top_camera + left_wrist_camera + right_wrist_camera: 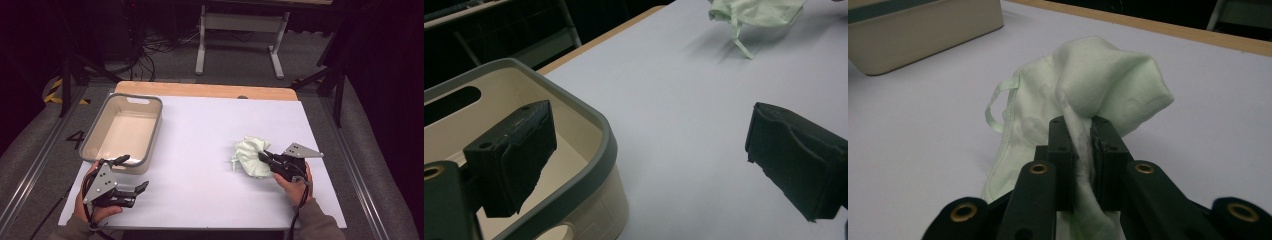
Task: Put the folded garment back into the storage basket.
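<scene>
While the right gripper [1080,135] has its fingers [1062,150] clenched on a fold of the pale green cloth [252,156], the bundle sits crumpled on the right half of the desk [200,150], well apart from the beige bin [122,131] at the left. From where I stand the work looks like lifting the cloth and carrying it over to that bin. To do it well, I would say the hand should raise the cloth high enough that its hanging part and the loose strap [740,44] come free of the desk before moving across, and keep the pinch firm, since only a thin fold is caught between the fingers. The left gripper [131,172] rests by the bin's near corner with its fingers released and nothing between them, one finger over the bin's rim [596,125]. It could steady the bin, but it also stands near the drop path, so it may need to shift aside. Otherwise the white desk between cloth and bin is free of obstacles.
</scene>
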`<state>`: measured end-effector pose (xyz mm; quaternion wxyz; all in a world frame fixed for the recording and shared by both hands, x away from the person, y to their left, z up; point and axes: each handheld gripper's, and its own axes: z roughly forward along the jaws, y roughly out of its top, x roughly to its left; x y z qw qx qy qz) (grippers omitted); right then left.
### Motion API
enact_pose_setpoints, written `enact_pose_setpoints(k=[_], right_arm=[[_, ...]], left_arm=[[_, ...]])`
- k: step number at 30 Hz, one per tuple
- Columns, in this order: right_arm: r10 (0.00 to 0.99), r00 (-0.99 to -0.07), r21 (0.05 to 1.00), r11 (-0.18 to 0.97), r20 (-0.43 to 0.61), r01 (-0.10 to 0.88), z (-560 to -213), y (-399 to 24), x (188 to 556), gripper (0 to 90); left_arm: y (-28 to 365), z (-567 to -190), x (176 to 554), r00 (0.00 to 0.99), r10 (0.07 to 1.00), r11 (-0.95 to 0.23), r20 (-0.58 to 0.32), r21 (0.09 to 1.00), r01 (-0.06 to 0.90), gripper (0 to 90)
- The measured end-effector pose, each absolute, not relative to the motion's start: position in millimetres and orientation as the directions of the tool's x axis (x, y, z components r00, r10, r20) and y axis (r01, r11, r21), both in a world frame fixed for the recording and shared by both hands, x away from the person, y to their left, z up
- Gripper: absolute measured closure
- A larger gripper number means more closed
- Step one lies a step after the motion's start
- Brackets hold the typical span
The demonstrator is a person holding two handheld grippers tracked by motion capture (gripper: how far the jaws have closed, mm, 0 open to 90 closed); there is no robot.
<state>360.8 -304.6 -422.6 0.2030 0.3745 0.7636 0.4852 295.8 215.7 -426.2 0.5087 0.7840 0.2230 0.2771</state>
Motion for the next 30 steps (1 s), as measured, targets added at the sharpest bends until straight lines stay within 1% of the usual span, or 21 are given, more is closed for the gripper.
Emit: enact_pose_setpoints(k=[8,22,30], right_arm=[[0.781,-0.623,0.914,0.22,0.044,0.34,-415.7,-309.4,357.4,81.2],[0.797,-0.603,0.936,0.188,0.032,0.298,-406.9,-314.8,353.0,81.2],[0.807,-0.59,0.944,0.188,0.009,0.271,-401.4,-316.6,350.2,81.1]], left_arm=[[216.5,-425.9,296.6,0.741,0.632,-0.396,0.226,0.917,0.057,7.0],[215.6,-427.0,296.4,0.75,0.625,-0.391,0.214,0.918,0.064,7.1],[215.4,-427.5,296.2,0.752,0.626,-0.386,0.207,0.92,0.068,7.1]])
